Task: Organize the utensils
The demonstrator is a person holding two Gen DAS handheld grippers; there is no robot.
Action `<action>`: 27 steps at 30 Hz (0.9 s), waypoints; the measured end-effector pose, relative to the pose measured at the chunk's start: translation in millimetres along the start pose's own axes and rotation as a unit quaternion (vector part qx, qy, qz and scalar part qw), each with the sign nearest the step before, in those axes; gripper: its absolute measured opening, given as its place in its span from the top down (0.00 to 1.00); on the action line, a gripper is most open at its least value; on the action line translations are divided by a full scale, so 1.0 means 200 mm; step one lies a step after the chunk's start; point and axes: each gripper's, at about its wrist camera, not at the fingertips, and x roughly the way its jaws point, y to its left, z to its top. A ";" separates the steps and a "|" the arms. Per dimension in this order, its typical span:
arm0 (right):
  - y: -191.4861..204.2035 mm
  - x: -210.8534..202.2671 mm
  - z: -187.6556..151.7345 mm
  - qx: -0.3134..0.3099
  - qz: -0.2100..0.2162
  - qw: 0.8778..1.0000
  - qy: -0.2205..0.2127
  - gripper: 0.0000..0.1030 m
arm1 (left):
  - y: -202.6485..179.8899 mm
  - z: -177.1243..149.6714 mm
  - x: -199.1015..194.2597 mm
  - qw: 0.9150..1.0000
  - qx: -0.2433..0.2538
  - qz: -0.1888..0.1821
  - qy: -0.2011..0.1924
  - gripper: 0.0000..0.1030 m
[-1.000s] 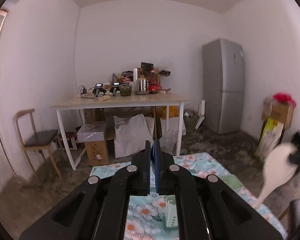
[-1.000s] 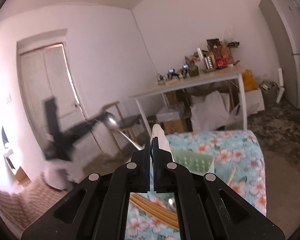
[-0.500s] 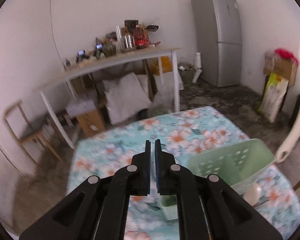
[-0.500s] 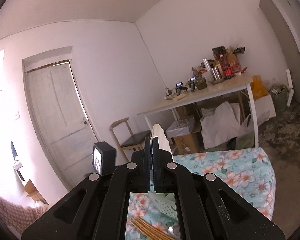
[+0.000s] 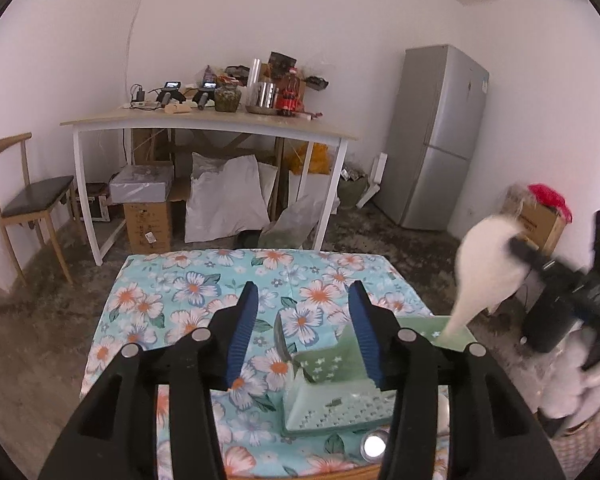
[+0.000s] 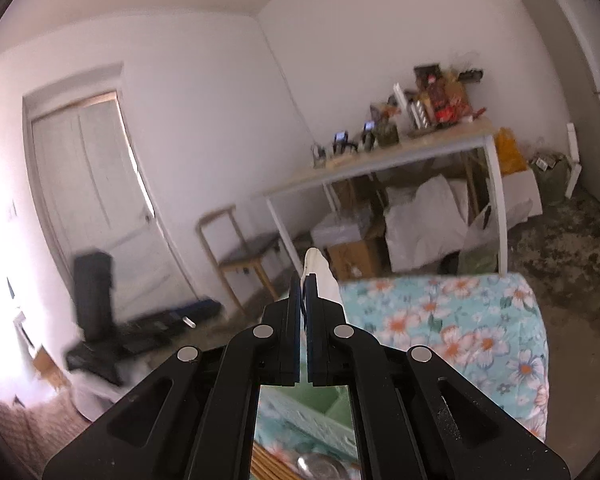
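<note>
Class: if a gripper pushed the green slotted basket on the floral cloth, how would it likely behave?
The green slotted basket looks like thin perforated plastic, so probably light and easily shoved. It sits on the floral cloth, which may bunch rather than let it slide. Its tall upright divider suggests it could tip if pushed high.

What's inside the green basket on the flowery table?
The green basket shows bare dividers and holed walls; the white spoon in the right gripper hangs above its far corner. The left gripper hides part of its inside.

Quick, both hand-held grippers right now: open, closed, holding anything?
Left hand-held gripper: open, empty, above the green basket.
Right hand-held gripper: closed on the white spoon.
</note>
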 end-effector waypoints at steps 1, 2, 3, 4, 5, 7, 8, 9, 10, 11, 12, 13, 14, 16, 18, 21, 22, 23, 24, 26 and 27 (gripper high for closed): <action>0.01 0.02 -0.02 -0.006 -0.006 1.000 0.012 0.94 | 0.01 -0.02 -0.04 1.000 -0.006 -0.002 -0.002 0.54; 0.03 0.04 -0.04 -0.017 -0.018 0.999 0.027 0.85 | 0.03 -0.03 -0.06 1.000 -0.013 -0.003 -0.003 0.53; 0.05 0.04 -0.07 -0.028 -0.029 0.999 0.036 0.68 | 0.05 -0.06 -0.10 1.000 -0.024 -0.005 -0.003 0.52; 0.07 0.03 -0.08 -0.035 -0.037 0.998 0.037 0.59 | 0.07 -0.09 -0.14 0.999 -0.033 -0.005 -0.001 0.52; 0.08 0.02 -0.10 -0.038 -0.044 0.998 0.035 0.48 | 0.09 -0.12 -0.16 0.999 -0.041 -0.003 0.000 0.52; 0.11 -0.04 -0.13 -0.038 -0.047 0.998 0.028 0.47 | 0.11 -0.18 -0.22 0.999 -0.052 0.002 0.003 0.51; 0.11 -0.06 -0.14 -0.033 -0.047 0.998 0.025 0.45 | 0.13 -0.21 -0.25 0.998 -0.058 0.006 0.005 0.51; 0.13 -0.11 -0.15 -0.024 -0.051 0.998 0.020 0.43 | 0.15 -0.26 -0.29 0.998 -0.068 0.011 0.008 0.51; 0.14 -0.13 -0.17 -0.019 -0.053 0.998 0.018 0.41 | 0.16 -0.29 -0.31 0.997 -0.077 0.014 0.011 0.50; 0.16 -0.17 -0.19 -0.012 -0.053 0.998 0.014 0.38 | 0.17 -0.34 -0.34 0.996 -0.088 0.016 0.015 0.50; 0.18 -0.20 -0.22 -0.006 -0.054 0.998 0.011 0.32 | 0.18 -0.37 -0.37 0.995 -0.095 0.016 0.018 0.50; 0.21 -0.23 -0.26 0.001 -0.056 0.998 0.011 0.30 | 0.19 -0.41 -0.39 0.994 -0.102 0.017 0.022 0.49; 0.25 -0.25 -0.31 0.006 -0.062 0.998 0.018 0.25 | 0.19 -0.45 -0.41 0.994 -0.107 0.020 0.026 0.49; 0.30 -0.24 -0.41 0.015 -0.081 0.996 0.044 0.21 | 0.20 -0.53 -0.44 0.992 -0.117 0.026 0.039 0.48; 0.34 -0.22 -0.52 0.025 -0.111 0.990 0.084 0.20 | 0.22 -0.62 -0.45 0.989 -0.127 0.040 0.061 0.47; 0.37 -0.15 -0.71 0.055 -0.145 0.976 0.154 0.19 | 0.24 -0.71 -0.44 0.983 -0.143 0.065 0.092 0.47; 0.36 -0.13 -0.76 0.071 -0.152 0.970 0.175 0.19 | 0.24 -0.73 -0.45 0.981 -0.147 0.076 0.101 0.47; 0.35 -0.13 -0.80 0.086 -0.159 0.966 0.185 0.19 | 0.23 -0.74 -0.46 0.980 -0.147 0.087 0.105 0.47; 0.35 -0.13 -0.83 0.097 -0.168 0.962 0.193 0.19 | 0.22 -0.76 -0.47 0.979 -0.148 0.094 0.108 0.47; 0.36 -0.13 -0.89 0.096 -0.186 0.956 0.207 0.18 | 0.21 -0.77 -0.48 0.975 -0.157 0.108 0.112 0.47; 0.38 -0.14 -0.91 0.087 -0.189 0.955 0.212 0.16 | 0.21 -0.77 -0.49 0.974 -0.160 0.114 0.112 0.47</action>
